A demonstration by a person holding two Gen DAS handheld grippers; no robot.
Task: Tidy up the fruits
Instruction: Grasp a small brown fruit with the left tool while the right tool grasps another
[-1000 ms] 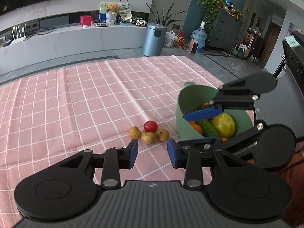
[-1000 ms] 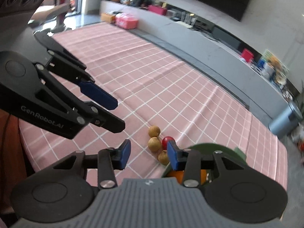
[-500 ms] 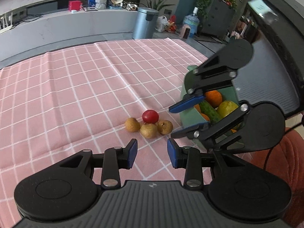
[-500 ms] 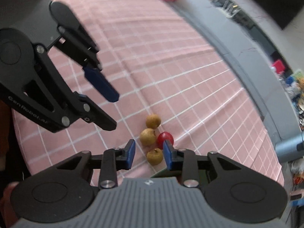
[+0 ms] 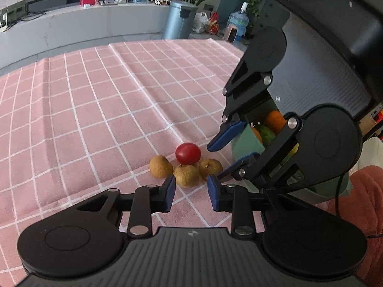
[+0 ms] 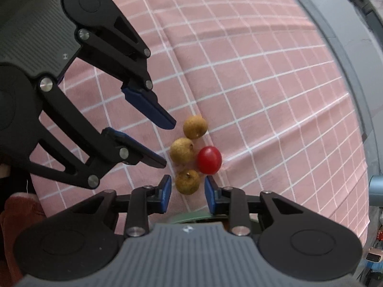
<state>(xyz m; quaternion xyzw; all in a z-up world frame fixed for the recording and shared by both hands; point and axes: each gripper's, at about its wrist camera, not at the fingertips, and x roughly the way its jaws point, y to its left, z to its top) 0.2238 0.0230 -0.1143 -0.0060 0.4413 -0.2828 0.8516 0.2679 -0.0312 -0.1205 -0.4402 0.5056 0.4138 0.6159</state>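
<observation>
Three small brown longans and a red cherry tomato [image 5: 188, 153] lie in a cluster on the pink checked cloth. My left gripper [image 5: 191, 192] is open, its tips just short of the middle longan [image 5: 186, 175]. My right gripper [image 6: 187, 192] is open, its blue pads on either side of the nearest longan [image 6: 187, 181], apart from it. The tomato [image 6: 209, 160] lies just beyond the right pad. The green basket [image 5: 244, 143] holds an orange [image 5: 275, 120] and a green fruit, mostly hidden behind the right gripper.
The pink checked cloth [image 5: 95, 119] stretches left and far. In the right wrist view the left gripper [image 6: 162, 141] stands close to the left of the longans. A grey bin [image 5: 178, 19] and a low wall stand beyond the table.
Both grippers have dropped and closed in on the fruit cluster. The right gripper now straddles the nearest longan. The fruits have not moved.
</observation>
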